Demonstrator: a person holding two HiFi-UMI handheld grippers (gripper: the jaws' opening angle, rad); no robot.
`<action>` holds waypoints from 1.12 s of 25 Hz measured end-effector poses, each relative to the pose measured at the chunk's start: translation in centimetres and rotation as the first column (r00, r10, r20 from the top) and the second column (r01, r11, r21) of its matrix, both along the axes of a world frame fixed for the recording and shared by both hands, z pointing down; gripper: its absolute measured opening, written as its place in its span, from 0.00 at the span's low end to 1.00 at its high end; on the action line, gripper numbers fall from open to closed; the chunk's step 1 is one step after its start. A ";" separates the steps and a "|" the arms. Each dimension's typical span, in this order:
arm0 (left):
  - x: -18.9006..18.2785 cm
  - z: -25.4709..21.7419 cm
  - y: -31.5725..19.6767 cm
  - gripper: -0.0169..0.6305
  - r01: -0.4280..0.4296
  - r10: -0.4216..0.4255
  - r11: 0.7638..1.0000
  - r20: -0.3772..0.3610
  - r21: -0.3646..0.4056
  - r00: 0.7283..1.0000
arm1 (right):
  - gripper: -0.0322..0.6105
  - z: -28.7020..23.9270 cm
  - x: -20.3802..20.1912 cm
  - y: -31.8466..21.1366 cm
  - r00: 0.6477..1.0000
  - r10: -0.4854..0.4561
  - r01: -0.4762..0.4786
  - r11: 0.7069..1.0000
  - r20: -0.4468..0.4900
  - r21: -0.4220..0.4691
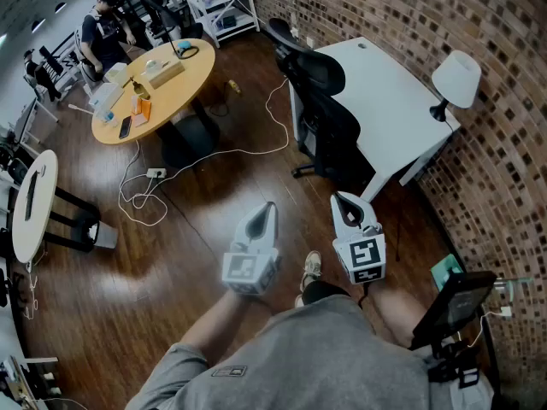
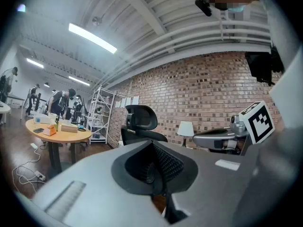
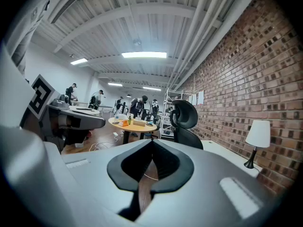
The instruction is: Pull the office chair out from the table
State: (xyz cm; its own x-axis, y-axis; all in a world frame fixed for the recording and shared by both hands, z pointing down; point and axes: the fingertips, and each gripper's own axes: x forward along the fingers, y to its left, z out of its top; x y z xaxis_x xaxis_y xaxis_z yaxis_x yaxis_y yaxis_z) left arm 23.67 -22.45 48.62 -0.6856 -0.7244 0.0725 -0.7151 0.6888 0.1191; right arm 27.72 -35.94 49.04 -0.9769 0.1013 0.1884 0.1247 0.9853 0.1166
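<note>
The chair stands ahead of both sets of fingers and well apart from them. Its seat is tucked against the white tabletop by the brick wall, and its backrest and headrest face the room. The left gripper and right gripper are side by side over the wood floor, each with its fingers pressed together on nothing. Neither touches the chair.

The chair looks fairly heavy, but it is probably on castors and should roll with a steady pull. Pulled off-centre, it will likely swivel rather than come straight. The backrest padding should give a little, while the frame behind it looks stiff. The best hold seems to be the top edge of the backrest or the neck under the headrest, and the fingers must part first. A white cable on the floor, ahead and left of the fingers, could catch a wheel.
</note>
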 end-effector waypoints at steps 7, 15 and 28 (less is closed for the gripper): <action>-7.7 -0.6 -2.6 0.03 -0.008 0.008 1.000 0.012 -0.010 1.000 | 0.07 0.0 -7.4 -3.1 1.000 0.024 -0.023 1.000 0.012 -0.008; -17.5 -1.5 -6.4 0.03 -0.017 0.017 1.000 0.027 -0.014 1.000 | 0.07 -0.6 -15.5 -7.7 0.997 0.070 -0.070 0.997 0.034 -0.027; -25.7 -1.9 -11.8 0.03 -0.129 0.130 0.992 0.027 -0.007 0.991 | 0.07 -0.9 -20.9 -11.9 0.982 0.187 -0.186 0.982 0.028 -0.015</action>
State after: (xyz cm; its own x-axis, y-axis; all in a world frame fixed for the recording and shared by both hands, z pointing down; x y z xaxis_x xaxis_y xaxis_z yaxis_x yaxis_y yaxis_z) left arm -2.05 -34.25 46.75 -0.5878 -0.8069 0.0588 -0.8013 0.5907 0.0949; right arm 6.86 -47.87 48.11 -0.9839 -0.0810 0.1595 -0.0646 0.9923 0.1054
